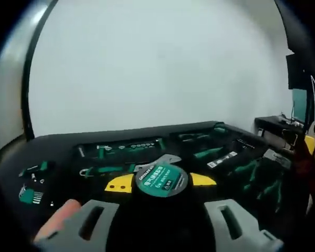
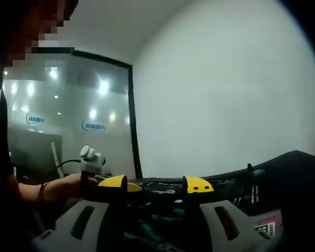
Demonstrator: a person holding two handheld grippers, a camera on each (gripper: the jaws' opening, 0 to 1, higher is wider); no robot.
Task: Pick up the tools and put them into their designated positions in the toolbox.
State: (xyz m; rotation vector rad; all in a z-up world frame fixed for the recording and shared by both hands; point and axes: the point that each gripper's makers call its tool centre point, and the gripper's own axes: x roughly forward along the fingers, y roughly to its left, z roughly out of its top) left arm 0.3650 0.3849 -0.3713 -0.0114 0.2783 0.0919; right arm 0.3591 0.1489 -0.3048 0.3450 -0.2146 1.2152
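A black roll of tape (image 1: 163, 181) with a round green label sits between the yellow fingertips (image 1: 119, 182) of my left gripper (image 1: 161, 181), which is shut on it just above the toolbox. The open black toolbox (image 1: 58, 144) lies beyond, with green-handled tools (image 1: 123, 149) set in its slots. My right gripper (image 2: 155, 184) hangs open over the toolbox (image 2: 289, 168); between its yellow fingertips (image 2: 198, 185) I see only the tray's green tools. In the right gripper view, a person's hand (image 2: 63, 186) holds the left gripper (image 2: 92, 160) at the left.
A plain white wall rises behind the toolbox. A dark desk (image 1: 275, 126) with clutter stands at the far right. The other gripper's yellow tip (image 1: 310, 143) shows at the right edge. A glass partition (image 2: 68, 121) with reflected lights stands at the left.
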